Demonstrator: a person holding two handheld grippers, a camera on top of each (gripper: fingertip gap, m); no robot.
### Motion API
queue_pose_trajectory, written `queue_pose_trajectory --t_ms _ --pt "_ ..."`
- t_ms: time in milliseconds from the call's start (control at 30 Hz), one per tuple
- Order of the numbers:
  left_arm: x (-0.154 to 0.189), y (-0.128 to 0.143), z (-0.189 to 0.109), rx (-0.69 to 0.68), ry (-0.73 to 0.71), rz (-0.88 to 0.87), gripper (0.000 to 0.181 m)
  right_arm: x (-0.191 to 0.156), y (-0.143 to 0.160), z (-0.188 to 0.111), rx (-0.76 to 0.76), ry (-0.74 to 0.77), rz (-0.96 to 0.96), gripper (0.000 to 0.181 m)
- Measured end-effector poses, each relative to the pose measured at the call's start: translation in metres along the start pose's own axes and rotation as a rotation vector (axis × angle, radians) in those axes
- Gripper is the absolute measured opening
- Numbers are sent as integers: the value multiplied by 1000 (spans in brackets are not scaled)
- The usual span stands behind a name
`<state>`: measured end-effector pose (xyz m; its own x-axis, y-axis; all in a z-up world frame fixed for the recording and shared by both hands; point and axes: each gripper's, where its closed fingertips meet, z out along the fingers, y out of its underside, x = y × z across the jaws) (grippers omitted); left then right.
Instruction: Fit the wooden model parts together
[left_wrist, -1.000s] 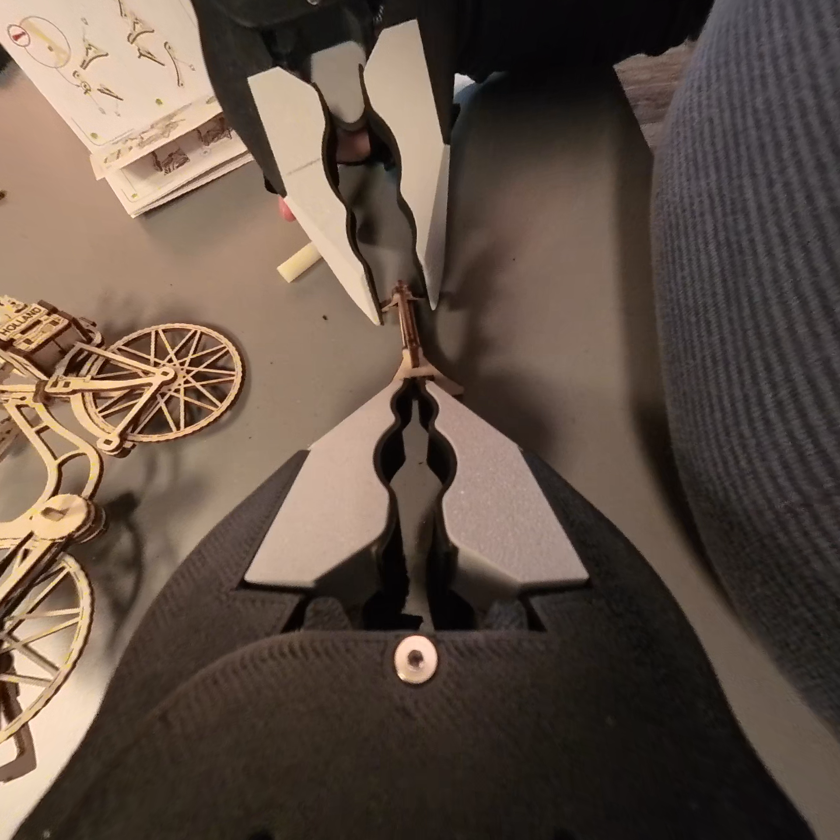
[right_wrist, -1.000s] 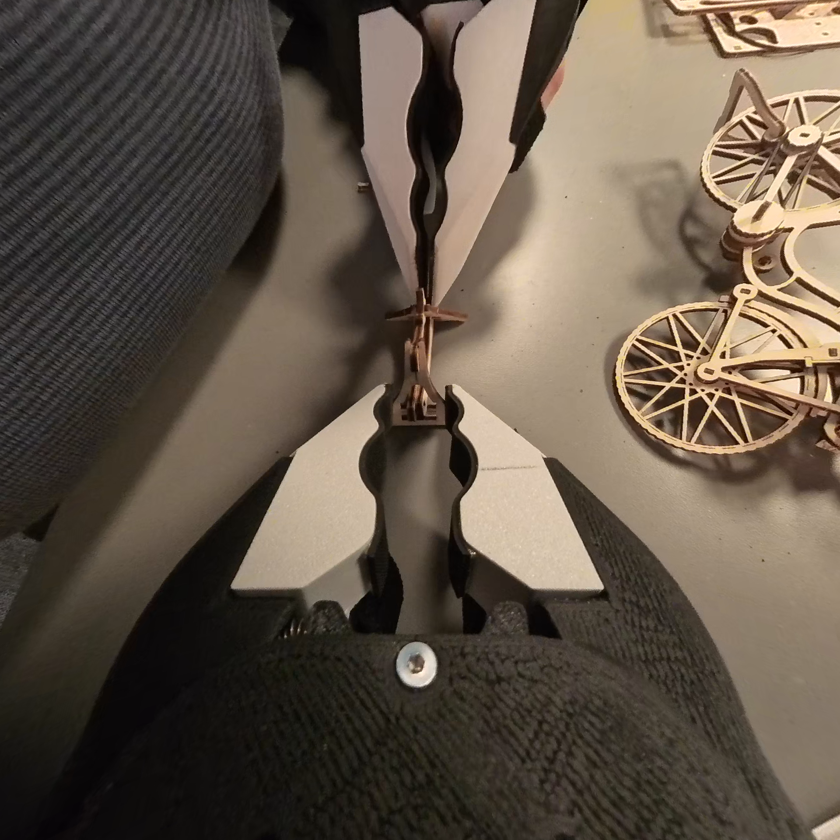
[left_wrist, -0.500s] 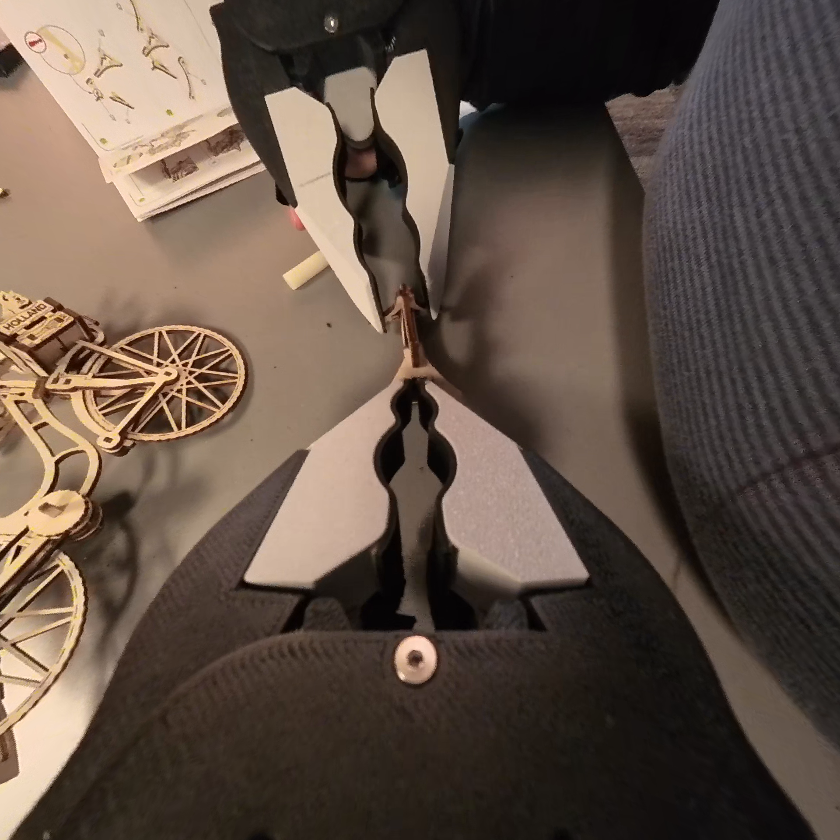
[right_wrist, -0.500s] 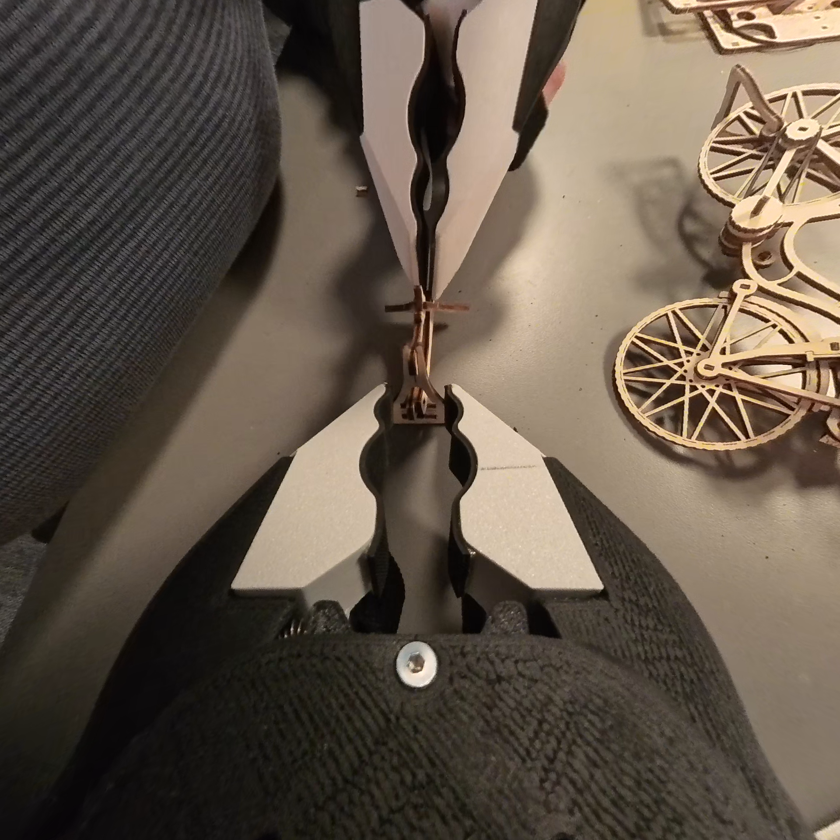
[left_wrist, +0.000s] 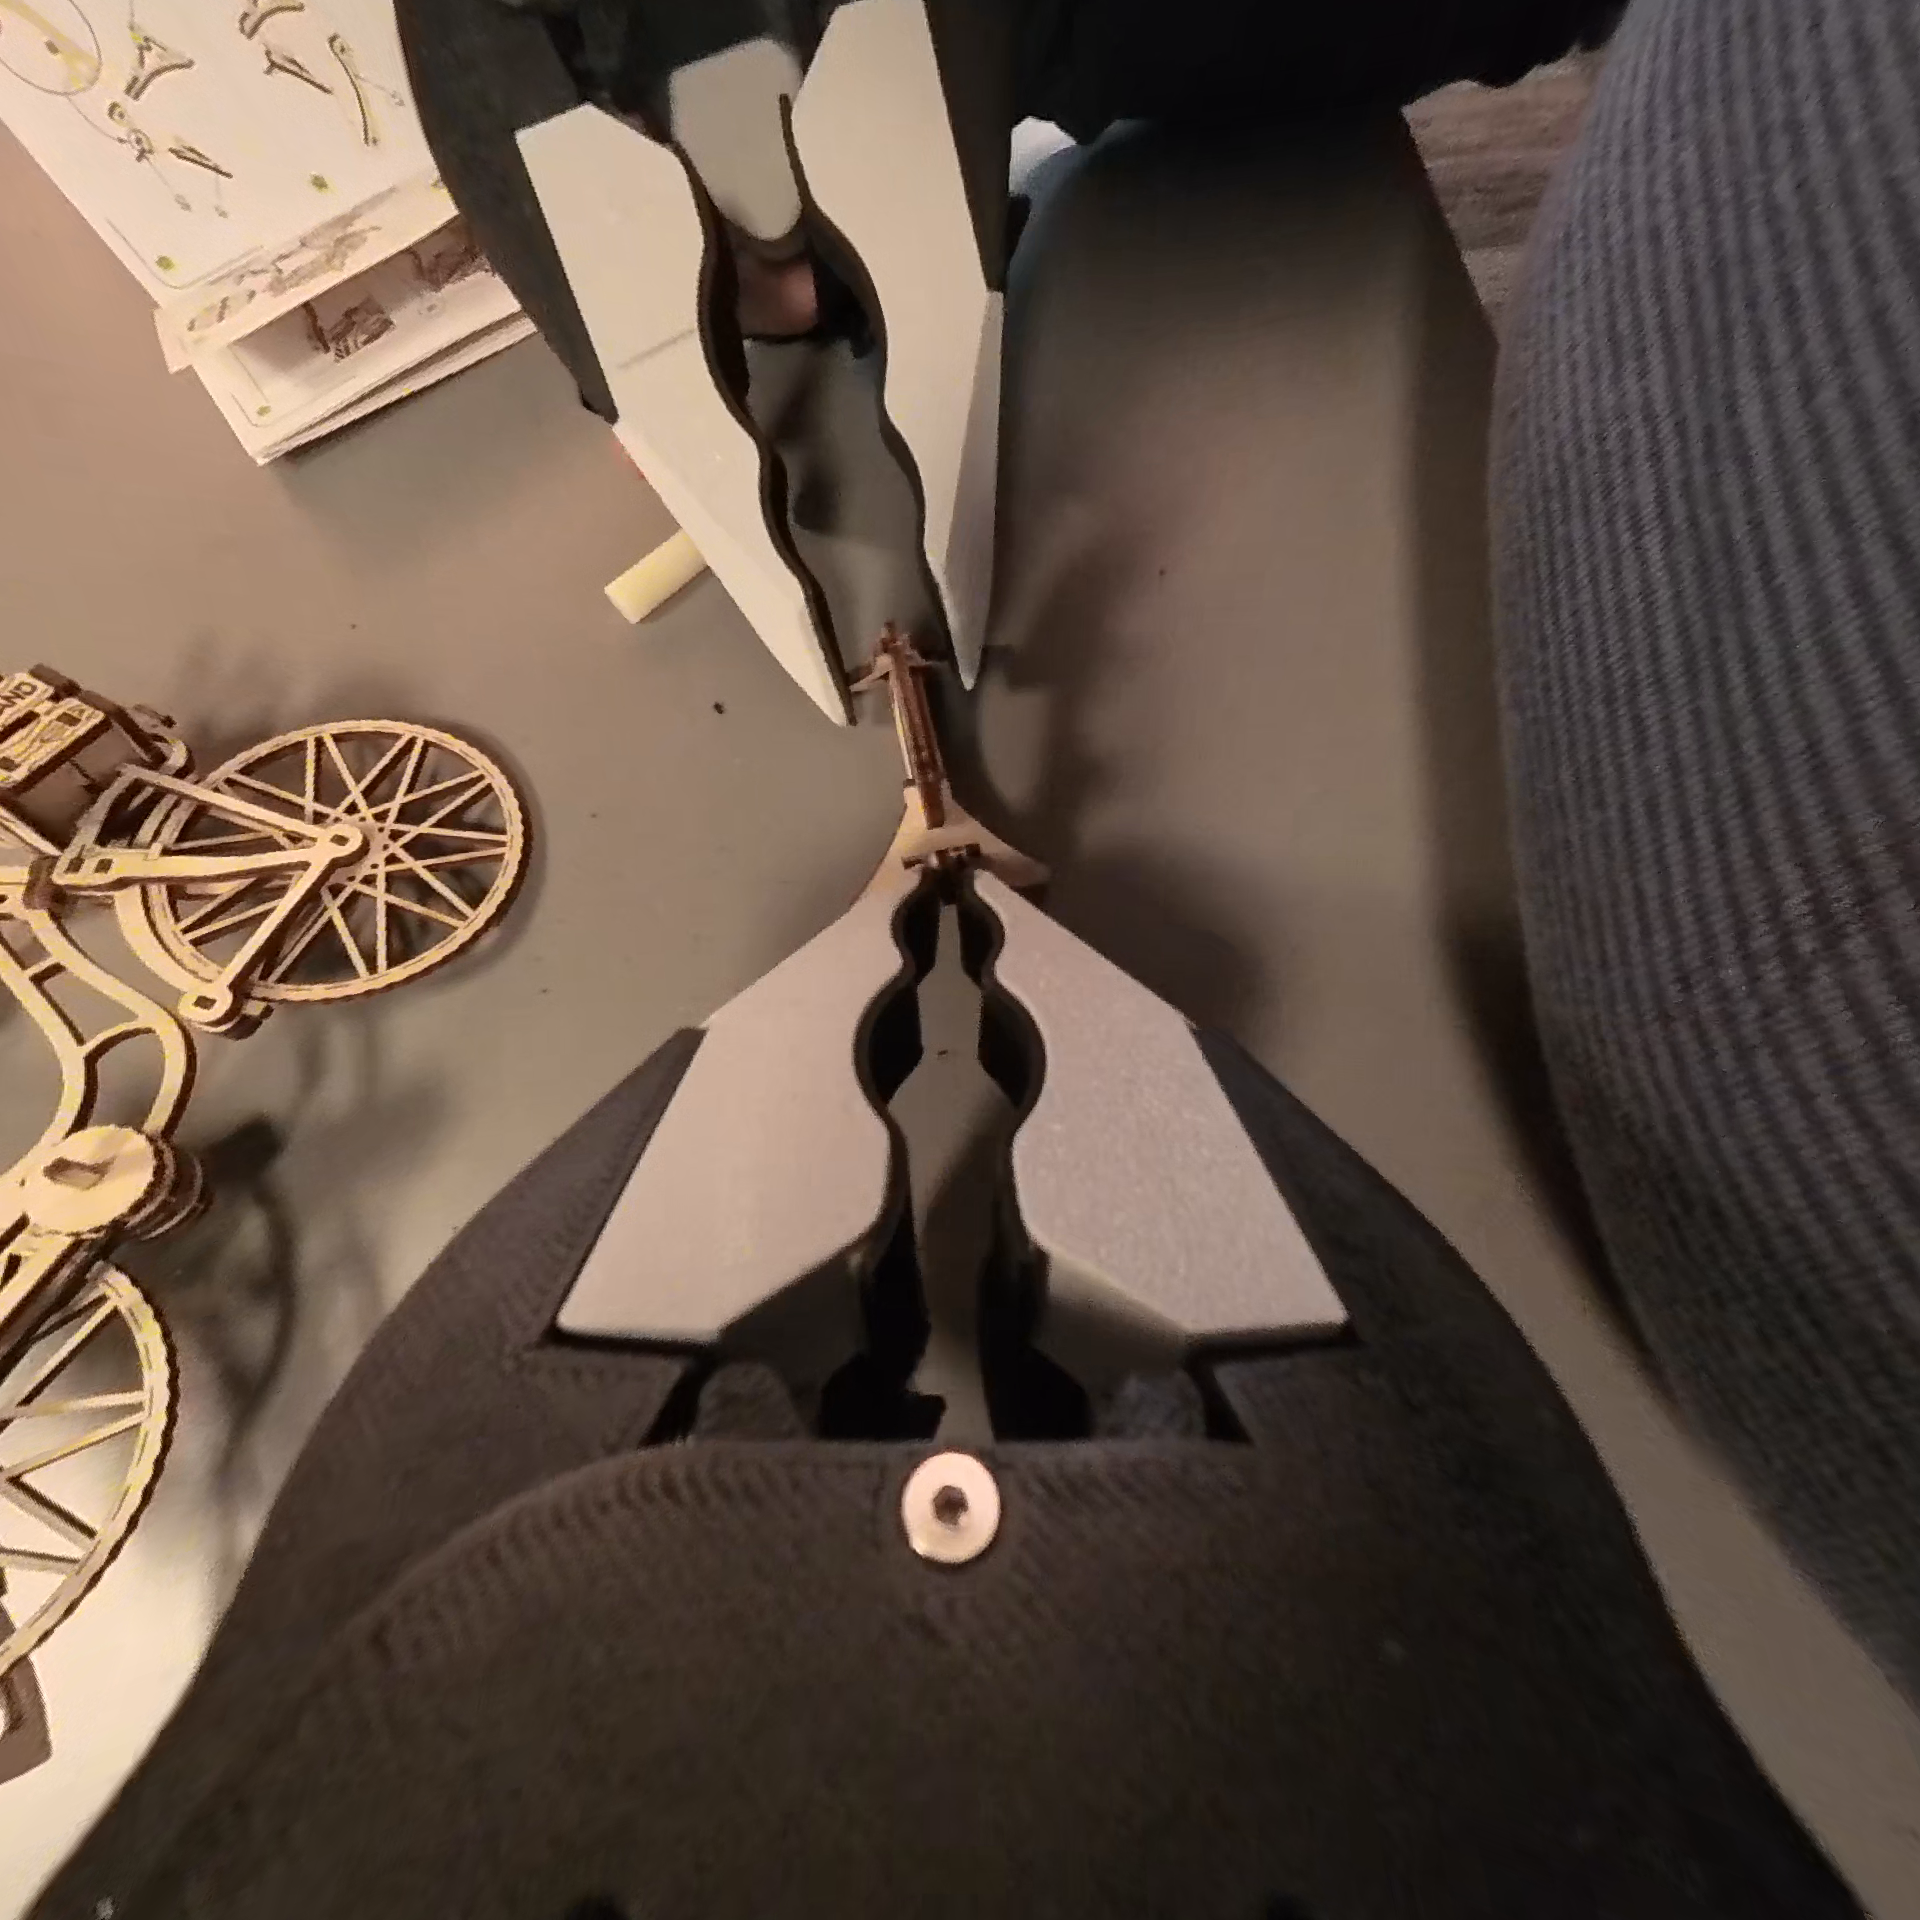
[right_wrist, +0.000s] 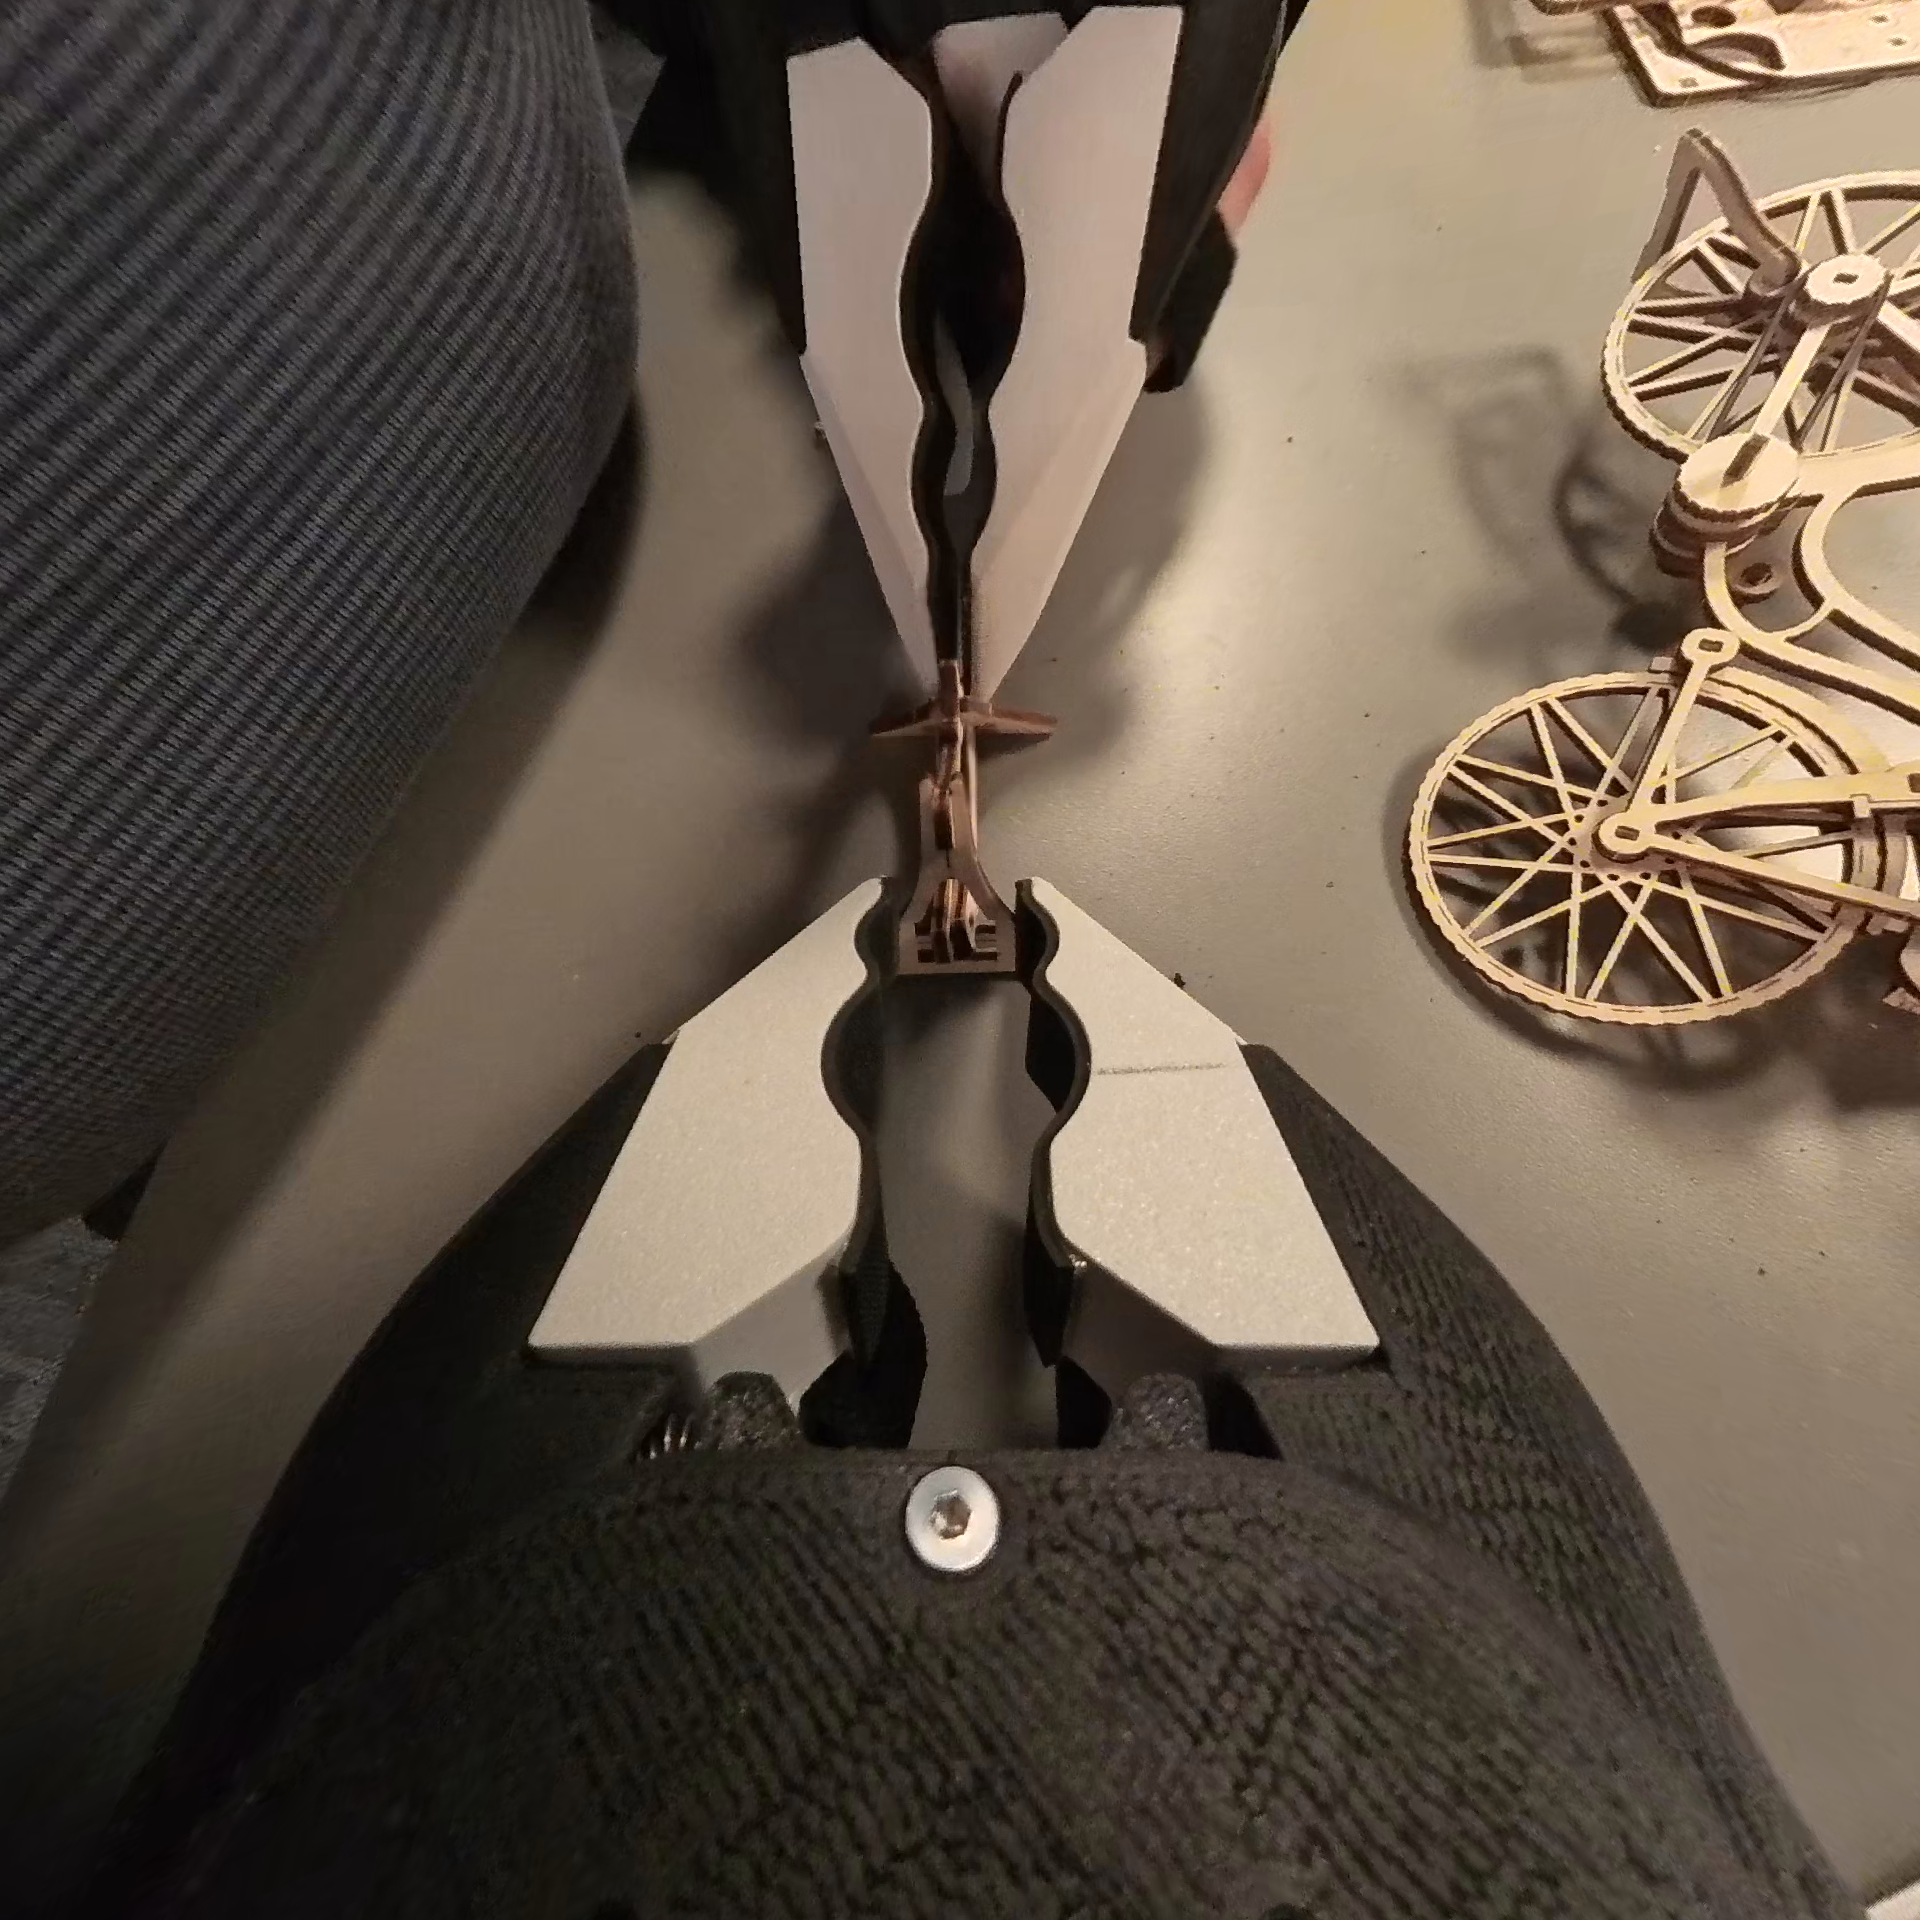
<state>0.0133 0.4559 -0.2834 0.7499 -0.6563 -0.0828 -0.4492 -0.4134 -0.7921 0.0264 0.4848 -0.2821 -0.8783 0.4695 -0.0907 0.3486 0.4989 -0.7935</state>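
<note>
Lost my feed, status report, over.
Left gripper and right gripper both shut on small wooden part, held between them above table. Wooden bicycle model off to the side; nothing blocking.

wrist views opposed, close, sharing bicycle (left_wrist: 312, 862)

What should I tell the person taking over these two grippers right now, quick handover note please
Left gripper: shut on the flared-crosspiece end of the small wooden assembly.
Right gripper: shut on its wider, slotted end.
The piece is held between both tips above the grey table, the grippers facing each other.
The wooden bicycle model lies flat on the table beside them, with the instruction sheets and a small pale stick farther off.
Done: both ends gripped and lined up.
Left: whether the joint is fully seated can't be told; check it, then probably fit the piece to the bicycle.
</note>
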Motion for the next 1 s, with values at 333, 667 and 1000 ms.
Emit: queue_pose_trajectory --t_ms 333,667,1000 --pt "-3 -7 -3 50 -33 27 2 -1 0 -1 6 -12 14 19" --pt "-7 -9 -5 67 -30 -22 2 1 0 -1 10 -2 24 19" --pt "-17 -11 -13 108 -45 -117 22 13 -2 -2 9 145 -159 17"
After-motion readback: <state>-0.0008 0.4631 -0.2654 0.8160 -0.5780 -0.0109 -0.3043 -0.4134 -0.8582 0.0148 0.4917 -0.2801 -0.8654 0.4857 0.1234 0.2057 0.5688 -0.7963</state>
